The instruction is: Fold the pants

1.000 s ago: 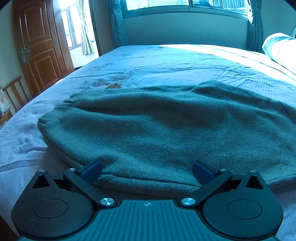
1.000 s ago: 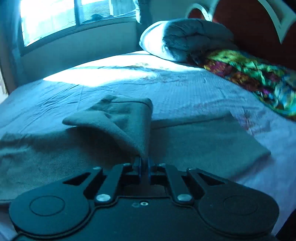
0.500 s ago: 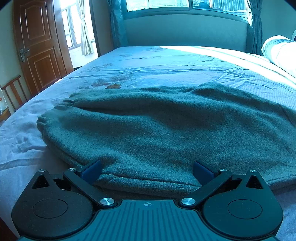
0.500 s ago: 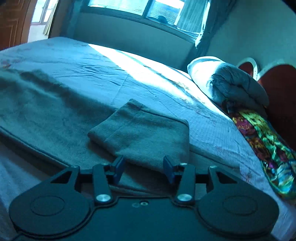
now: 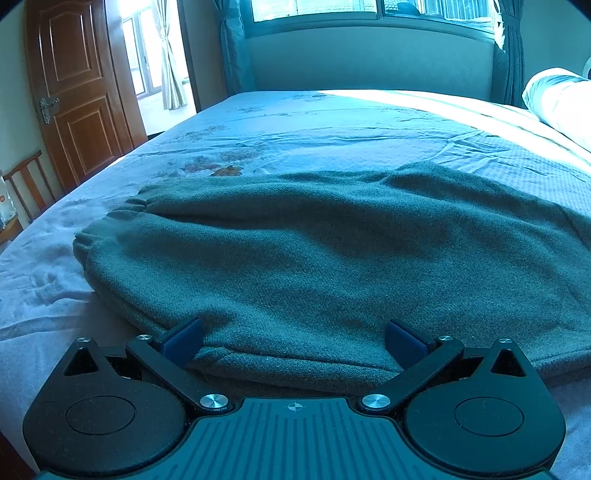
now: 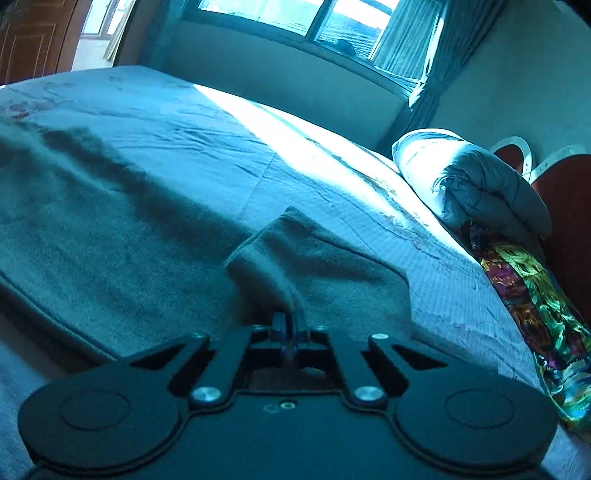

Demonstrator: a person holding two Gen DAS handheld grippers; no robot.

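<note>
A home bedroom. Wide bed (image 5: 332, 125) under a pale, faintly flowered sheet, sunlit along the far side. Panelled brown wooden door (image 5: 74, 92) with a metal handle, a wooden chair (image 5: 27, 184) beside it. Long window (image 5: 369, 9) above the bed, flanked by dark curtains (image 5: 508, 55). Rolled grey-and-white quilt (image 6: 476, 184) and bright multicoloured patterned cloth (image 6: 535, 306) against a reddish-brown headboard (image 6: 569, 206).
</note>
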